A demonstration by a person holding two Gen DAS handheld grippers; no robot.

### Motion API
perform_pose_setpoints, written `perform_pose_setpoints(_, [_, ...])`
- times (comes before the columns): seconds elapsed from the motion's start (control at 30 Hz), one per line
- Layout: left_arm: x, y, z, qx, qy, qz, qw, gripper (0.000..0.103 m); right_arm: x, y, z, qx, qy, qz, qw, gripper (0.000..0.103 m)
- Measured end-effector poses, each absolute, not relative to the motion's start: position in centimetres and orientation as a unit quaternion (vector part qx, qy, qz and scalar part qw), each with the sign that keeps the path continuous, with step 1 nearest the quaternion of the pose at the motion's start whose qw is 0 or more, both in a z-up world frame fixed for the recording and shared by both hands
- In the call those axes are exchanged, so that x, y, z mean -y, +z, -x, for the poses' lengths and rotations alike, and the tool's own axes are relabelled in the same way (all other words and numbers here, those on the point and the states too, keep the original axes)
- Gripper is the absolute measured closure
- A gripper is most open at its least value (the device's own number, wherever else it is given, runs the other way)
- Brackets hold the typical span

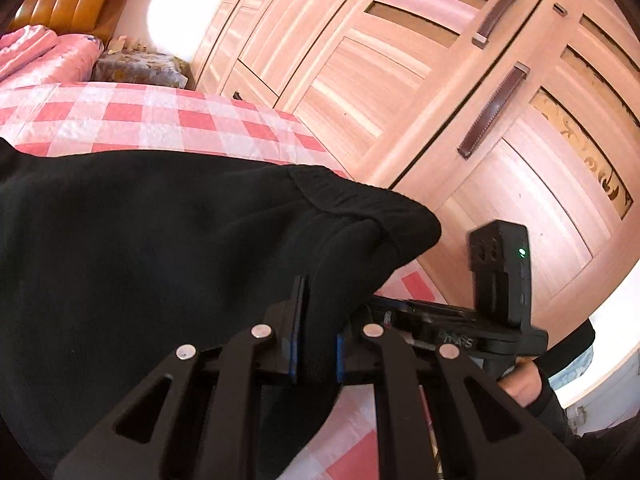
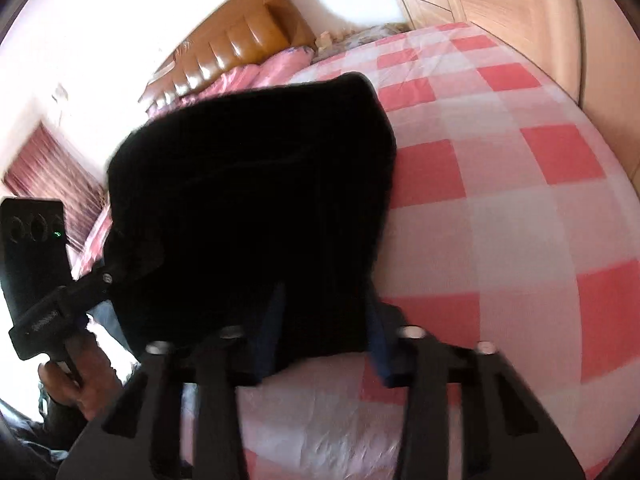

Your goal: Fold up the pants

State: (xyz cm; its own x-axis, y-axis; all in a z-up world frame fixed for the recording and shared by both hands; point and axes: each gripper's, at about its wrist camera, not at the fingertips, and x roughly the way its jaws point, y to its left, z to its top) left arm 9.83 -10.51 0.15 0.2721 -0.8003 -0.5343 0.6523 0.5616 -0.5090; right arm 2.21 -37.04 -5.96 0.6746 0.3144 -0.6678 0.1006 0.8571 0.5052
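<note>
Black pants [image 1: 160,240], one pair, clamped by left gripper [image 1: 316,344] and right gripper [image 2: 324,332] over checked bed [image 2: 500,200].

Matt black cloth pants [image 1: 160,240]; glossy wooden wardrobe [image 1: 400,80].

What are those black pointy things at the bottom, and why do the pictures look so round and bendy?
Those are grabbing tools. A person holds one in each hand, and each has two fingers that pinch. A tiny round-eyed camera sits on each tool, which bends the picture. One picture looks along the left gripper, the other along the right gripper. Both pinch black pants, lifted over a bed with a pink checked sheet. In the left picture you can also see the other tool and a wooden wardrobe. The person is folding the pants.
</note>
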Motion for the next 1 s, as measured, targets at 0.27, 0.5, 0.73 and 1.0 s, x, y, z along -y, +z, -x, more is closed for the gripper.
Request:
perform_pose_setpoints(0.27, [13.1,0.4,-6.9,-0.369,-0.449,-0.018,0.814,0.091,37.8,-5.7,1.5,-0.348,0.021,-0.309,0.885,0.097])
perform_pose_setpoints(0.5, [16.4,-0.1,-2.1,-0.339,-0.452,-0.162,0.809,0.085,36.9,-4.7,3.8,-0.341,-0.031,-0.281,0.897,0.097])
perform_pose_setpoints(0.73, [17.9,-3.1,0.0,-0.349,-0.447,-0.256,0.783,0.019,37.8,-6.8,5.0,-0.355,-0.061,-0.284,0.889,0.097])
perform_pose_setpoints(1.0, [8.8,-1.1,-8.2,-0.400,-0.385,-0.069,0.829,0.005,37.4,-6.5,6.0,-0.354,-0.070,-0.274,0.891,0.097])
